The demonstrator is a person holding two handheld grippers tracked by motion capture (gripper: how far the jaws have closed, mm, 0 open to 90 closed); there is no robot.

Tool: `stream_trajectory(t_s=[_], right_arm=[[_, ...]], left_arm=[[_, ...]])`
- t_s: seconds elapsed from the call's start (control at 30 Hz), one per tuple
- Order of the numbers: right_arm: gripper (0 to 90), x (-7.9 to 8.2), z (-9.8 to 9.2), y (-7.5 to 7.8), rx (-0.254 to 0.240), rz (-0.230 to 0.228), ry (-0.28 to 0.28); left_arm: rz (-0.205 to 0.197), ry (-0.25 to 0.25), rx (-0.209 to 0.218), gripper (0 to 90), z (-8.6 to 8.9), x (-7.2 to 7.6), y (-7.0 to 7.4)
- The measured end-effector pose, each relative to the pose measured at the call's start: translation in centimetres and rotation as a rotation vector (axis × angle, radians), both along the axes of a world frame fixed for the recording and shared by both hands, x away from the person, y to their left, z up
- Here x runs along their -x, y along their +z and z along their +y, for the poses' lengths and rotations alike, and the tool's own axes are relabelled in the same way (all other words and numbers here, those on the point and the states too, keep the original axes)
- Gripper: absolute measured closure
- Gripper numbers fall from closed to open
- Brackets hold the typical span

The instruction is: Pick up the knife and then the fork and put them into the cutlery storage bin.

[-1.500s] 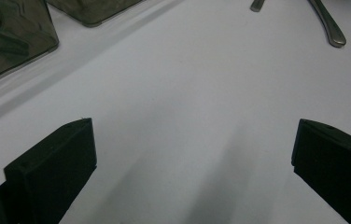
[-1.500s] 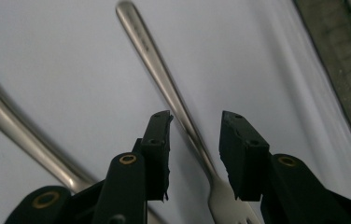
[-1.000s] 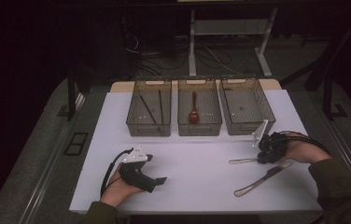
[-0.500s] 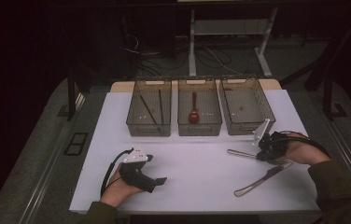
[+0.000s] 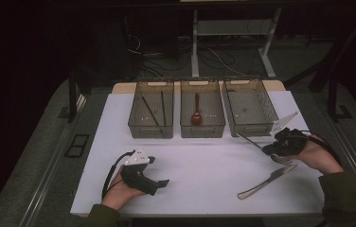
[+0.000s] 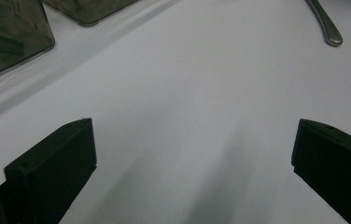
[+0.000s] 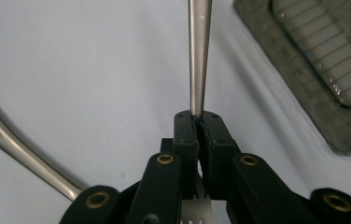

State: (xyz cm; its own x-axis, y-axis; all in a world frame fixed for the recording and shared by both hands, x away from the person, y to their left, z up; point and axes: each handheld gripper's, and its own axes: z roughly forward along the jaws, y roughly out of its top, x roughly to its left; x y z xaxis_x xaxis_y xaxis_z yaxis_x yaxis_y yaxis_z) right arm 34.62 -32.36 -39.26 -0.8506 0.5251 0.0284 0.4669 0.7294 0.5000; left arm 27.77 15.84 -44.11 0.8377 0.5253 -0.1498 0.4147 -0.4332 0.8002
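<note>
On the white table [image 5: 204, 165] the left tool [image 5: 159, 183] rests under the person's hand, its jaws spread wide with nothing between them; its own view shows bare table between the pads and a knife's handle end at the top edge; beyond stand three clear bins: the left bin [image 5: 151, 113] holds dark sticks, the middle bin [image 5: 202, 111] a red spoon [image 5: 196, 116], and the right bin [image 5: 250, 109] looks bare; nearer lies a knife [image 5: 267, 182] flat on the table; the right tool [image 5: 273, 149] has just closed on a fork [image 7: 198, 60], handle pointing toward the bins; its own view shows the tines [image 7: 196, 215] behind the pads.
</note>
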Motion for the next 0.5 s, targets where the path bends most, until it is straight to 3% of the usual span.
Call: stream_trajectory(t_s=[0.1,0.27,0.5], right_arm=[[84.7,0.5,-0.1,0.3,-0.053,-0.02,-0.034],[84.7,0.4,0.2,1.3,-0.074,-0.056,-0.077],[84.7,-1.4,0.2,3.6,-0.132,-0.125,-0.163]], left_arm=[[-0.004,-0.002,0.005,0.0,0.1,0.0,0.0],[-0.011,0.002,0.015,0.0,0.2,0.0,0.0],[-0.014,0.004,0.024,0.0,0.3,-0.1,0.0]])
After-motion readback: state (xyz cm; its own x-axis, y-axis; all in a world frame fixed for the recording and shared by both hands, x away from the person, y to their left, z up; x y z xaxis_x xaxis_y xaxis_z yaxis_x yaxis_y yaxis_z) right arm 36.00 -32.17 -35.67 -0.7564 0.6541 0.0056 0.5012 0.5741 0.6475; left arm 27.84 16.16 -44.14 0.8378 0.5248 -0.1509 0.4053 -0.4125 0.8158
